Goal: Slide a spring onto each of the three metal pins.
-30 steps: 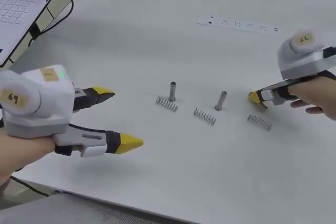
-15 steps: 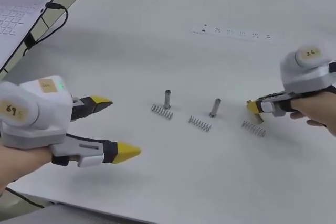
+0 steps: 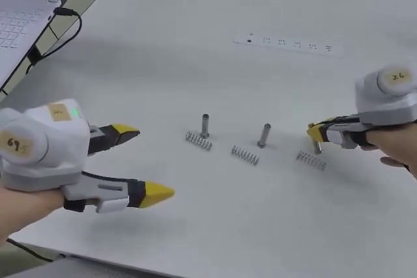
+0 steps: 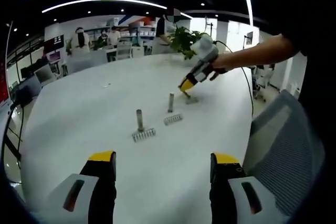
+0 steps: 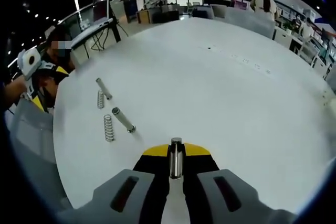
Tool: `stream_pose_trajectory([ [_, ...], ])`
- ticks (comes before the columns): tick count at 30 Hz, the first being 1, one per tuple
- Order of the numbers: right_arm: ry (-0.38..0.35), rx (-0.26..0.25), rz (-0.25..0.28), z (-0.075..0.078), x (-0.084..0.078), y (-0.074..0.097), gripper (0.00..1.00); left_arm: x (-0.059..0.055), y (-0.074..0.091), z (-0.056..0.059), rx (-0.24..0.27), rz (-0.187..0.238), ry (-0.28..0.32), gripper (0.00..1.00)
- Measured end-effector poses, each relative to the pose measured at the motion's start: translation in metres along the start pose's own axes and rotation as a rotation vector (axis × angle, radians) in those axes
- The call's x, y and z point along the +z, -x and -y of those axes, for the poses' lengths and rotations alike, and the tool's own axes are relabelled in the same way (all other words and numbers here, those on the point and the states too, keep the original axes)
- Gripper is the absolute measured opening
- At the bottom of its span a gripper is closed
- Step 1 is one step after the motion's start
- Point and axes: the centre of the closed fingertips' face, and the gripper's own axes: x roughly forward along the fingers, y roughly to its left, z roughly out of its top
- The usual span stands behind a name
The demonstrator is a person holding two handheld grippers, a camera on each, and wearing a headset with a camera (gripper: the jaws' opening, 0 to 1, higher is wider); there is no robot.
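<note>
- Two yellow-tipped jaws of the right gripper [image 5: 176,150] pinch a smooth, cylindrical metal pin, the held pin [image 5: 176,165], which shows as a bright round-topped bar running between the dark inner faces.
- In the head view the held pin points down at the tabletop below the yellow tips, and the right spring [image 3: 311,160], a coil of thin wire, lies on its side just beside it.
- Farther left, the middle pin [image 3: 264,135] stands on the table with a slight lean, and the middle spring [image 3: 245,155] lies near its foot, apart from it.
- The left pin [image 3: 205,125] stands upright too, with the left spring [image 3: 198,140] lying just beside its base.
- The left gripper [image 3: 140,162] hangs well apart from all three pins with its jaws spread wide and nothing between the pointed yellow tips; its body is white and grey plastic.
- The table [image 3: 215,239] is a plain, matt white surface.
- At the far side lies a flat white power strip [image 3: 287,43], and at the left edge a laptop [image 3: 16,11] with a black cable [image 3: 68,27].
</note>
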Motion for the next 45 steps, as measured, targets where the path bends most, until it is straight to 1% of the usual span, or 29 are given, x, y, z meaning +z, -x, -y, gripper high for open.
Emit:
stream_pose_trajectory([
  [1,0.004,-0.004,0.015,0.0,0.002,0.001,0.05,0.0,0.0,0.001,-0.002,0.0,0.001,0.69],
  [6,0.019,-0.008,0.033,0.0,0.004,0.002,0.05,0.0,-0.001,0.001,-0.002,0.001,0.001,0.69],
  [12,0.012,-0.015,0.061,0.0,0.006,0.005,0.05,0.001,0.0,0.0,0.0,0.006,0.002,0.69],
  [18,0.021,-0.018,0.077,-0.002,0.004,0.008,0.05,-0.001,0.0,0.001,-0.003,0.004,0.002,0.69],
  [21,0.042,-0.024,0.088,-0.004,0.002,0.011,0.05,-0.001,0.0,0.002,-0.004,0.001,0.0,0.7],
  [28,0.065,-0.031,0.097,-0.006,-0.005,0.017,0.06,0.002,0.001,0.001,0.001,0.01,-0.002,0.7],
  [39,0.108,-0.052,0.1,-0.007,-0.013,0.023,0.06,0.001,0.0,0.005,-0.008,0.009,-0.005,0.69],
  [42,0.144,-0.058,0.098,-0.008,-0.013,0.023,0.06,0.001,0.0,0.005,-0.007,0.011,-0.003,0.69],
  [45,0.164,-0.061,0.093,-0.01,-0.012,0.022,0.06,0.001,0.0,0.006,-0.008,0.011,-0.004,0.7],
])
